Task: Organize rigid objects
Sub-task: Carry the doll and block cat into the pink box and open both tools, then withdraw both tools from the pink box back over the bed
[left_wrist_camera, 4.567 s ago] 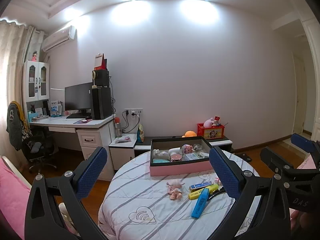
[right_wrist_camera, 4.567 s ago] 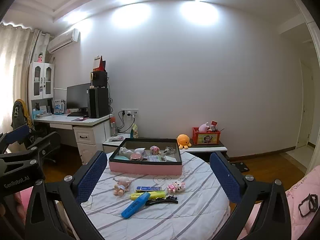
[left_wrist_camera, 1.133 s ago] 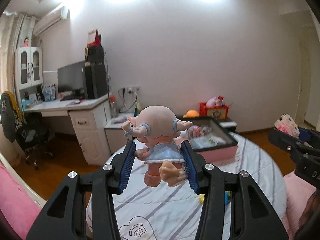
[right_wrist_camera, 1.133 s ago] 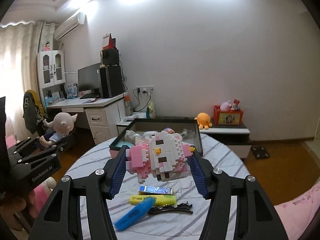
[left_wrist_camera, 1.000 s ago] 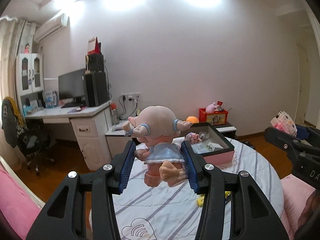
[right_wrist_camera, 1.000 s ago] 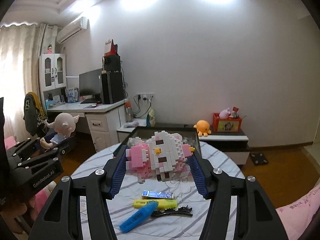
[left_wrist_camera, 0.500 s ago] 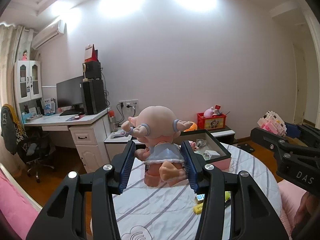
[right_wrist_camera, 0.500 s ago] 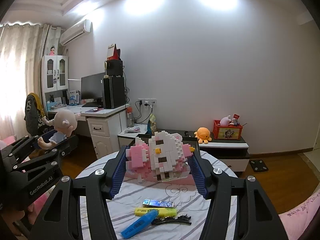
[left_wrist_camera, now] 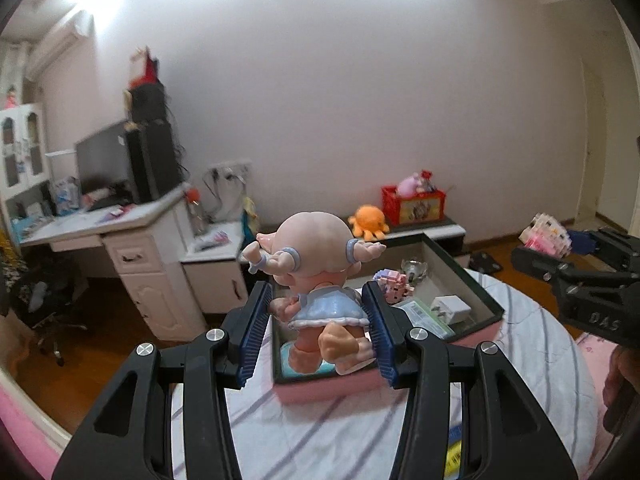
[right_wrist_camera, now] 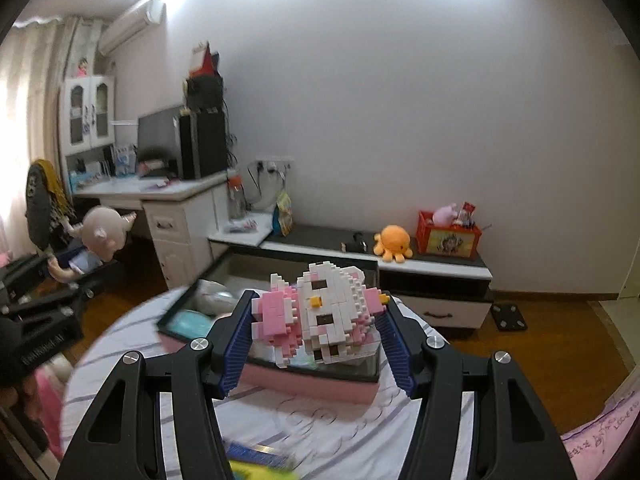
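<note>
While both loads hang above the box: my worries run from my own jaws outward.

Left grip: my left gripper (left_wrist_camera: 318, 334) has its jaws pinched on the doll (left_wrist_camera: 320, 280) at the waist, its big head well above the pads. I judge it top-heavy, so a quick tilt could swing it round in my hold.

Right grip: my right gripper (right_wrist_camera: 316, 338) has its jaws clamped on the pink and white brick figure (right_wrist_camera: 320, 314). It is built of small blocks, so a harder squeeze or a knock on the rim could, I think, break pieces off.

Round bed: the striped cover (left_wrist_camera: 332, 436) under me looks soft, and blurred pens (right_wrist_camera: 256, 460) lie at its near edge. Anything I let fall short of the box may roll or tip there.

Box: the pink storage box (right_wrist_camera: 312, 380) sits just ahead of both grippers, the doll's feet over its near left corner. It already holds a teal thing (right_wrist_camera: 188, 322), a small brick toy (left_wrist_camera: 394, 286), a white plug (left_wrist_camera: 450, 308) and more, so free room is tight. A drop onto these could leave my toy leaning on the wall.

Other gripper: each sees the other off to the side, apart for now. If both go down together, I expect they may bump over the box.

Beyond: the low shelf with the orange octopus (right_wrist_camera: 394, 242) stands well back, out of my way.
</note>
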